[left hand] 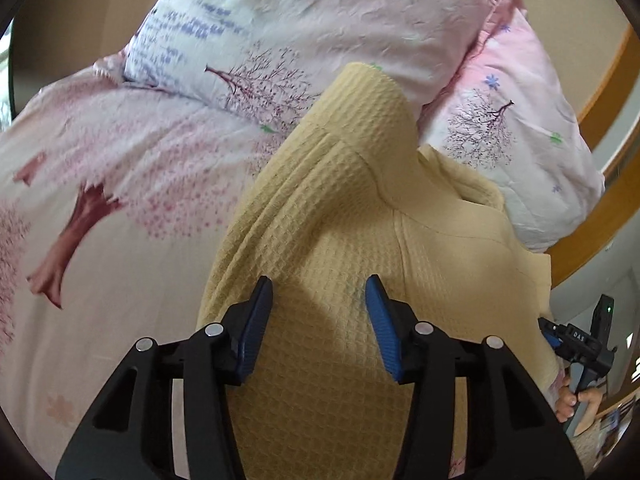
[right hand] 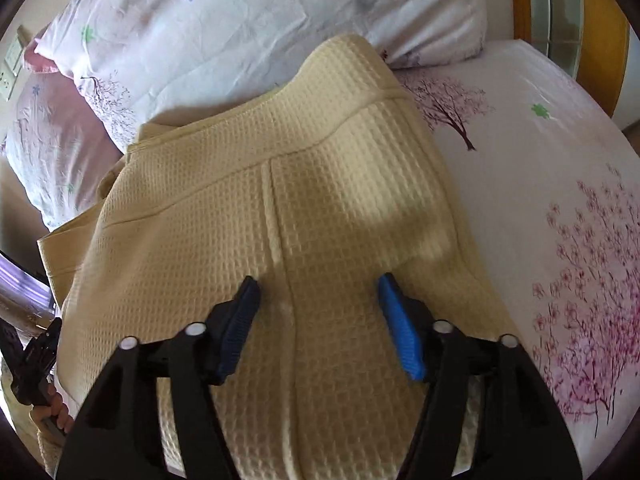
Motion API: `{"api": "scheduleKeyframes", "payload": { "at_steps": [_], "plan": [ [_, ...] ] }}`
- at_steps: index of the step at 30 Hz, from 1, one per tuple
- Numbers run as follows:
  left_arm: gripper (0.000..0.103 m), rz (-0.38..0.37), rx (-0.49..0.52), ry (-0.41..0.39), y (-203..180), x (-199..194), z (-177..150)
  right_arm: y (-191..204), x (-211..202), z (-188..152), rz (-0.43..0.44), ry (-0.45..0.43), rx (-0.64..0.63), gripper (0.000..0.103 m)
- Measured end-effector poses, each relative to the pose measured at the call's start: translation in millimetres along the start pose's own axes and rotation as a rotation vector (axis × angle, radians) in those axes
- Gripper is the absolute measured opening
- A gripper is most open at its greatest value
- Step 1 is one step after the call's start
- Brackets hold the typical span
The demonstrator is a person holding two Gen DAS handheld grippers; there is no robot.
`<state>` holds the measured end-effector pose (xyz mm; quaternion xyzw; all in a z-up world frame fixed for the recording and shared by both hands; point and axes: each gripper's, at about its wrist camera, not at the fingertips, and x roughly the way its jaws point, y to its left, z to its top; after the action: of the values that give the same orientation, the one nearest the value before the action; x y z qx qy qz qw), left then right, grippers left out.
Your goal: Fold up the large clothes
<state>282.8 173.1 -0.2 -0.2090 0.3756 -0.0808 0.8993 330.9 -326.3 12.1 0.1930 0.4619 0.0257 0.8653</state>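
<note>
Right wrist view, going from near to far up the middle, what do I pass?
Right claw, open over the fabric → yellow waffle-knit garment → white floral pillow at the head of the bed.

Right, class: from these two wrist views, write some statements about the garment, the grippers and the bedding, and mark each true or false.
1. The yellow waffle garment lies on a bed sheet printed with pink trees. True.
2. The left gripper is shut on the garment. False: its jaws are open, above the fabric.
3. The right gripper is open. True.
4. The garment is blue denim. False: it is pale yellow waffle weave.
5. Pillows lie beyond the garment. True.
</note>
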Motion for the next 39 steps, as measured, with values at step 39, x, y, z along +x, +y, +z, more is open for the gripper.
{"api": "scheduleKeyframes", "payload": {
  "at_steps": [39],
  "plan": [
    [0.076,-0.229,-0.56,0.001,35,-33,-88,-70,-24,-91,0.348,-0.078,0.566,0.08]
  ]
}}
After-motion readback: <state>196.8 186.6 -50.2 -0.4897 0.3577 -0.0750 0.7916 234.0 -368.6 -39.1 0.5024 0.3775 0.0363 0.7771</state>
